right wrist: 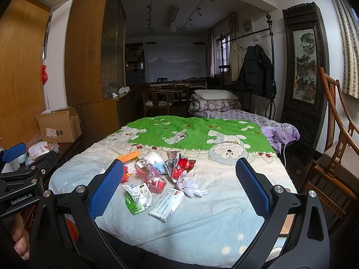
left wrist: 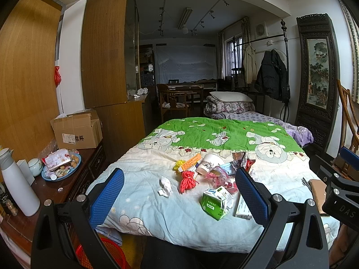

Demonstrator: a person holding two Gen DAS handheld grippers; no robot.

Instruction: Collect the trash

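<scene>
- Bed (left wrist: 157, 213): litter lies in a heap on the quilt.
- Cardboard box (left wrist: 76, 132) on the side cabinet, printed "浆杯".
- Left gripper (right wrist: 27, 172), marked "GenRobot.AI": fingers spread, empty.
- Right gripper (right wrist: 179, 188): spread, empty, above the heap.
- Green carton (right wrist: 136, 198) touches a white pill box (right wrist: 167, 204).

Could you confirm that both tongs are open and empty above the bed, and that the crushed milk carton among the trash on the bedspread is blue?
Nearly: the crushed milk carton is green and white, not blue, as the left wrist view shows. Left tongs and right tongs are indeed open and empty above the bedspread.
</scene>
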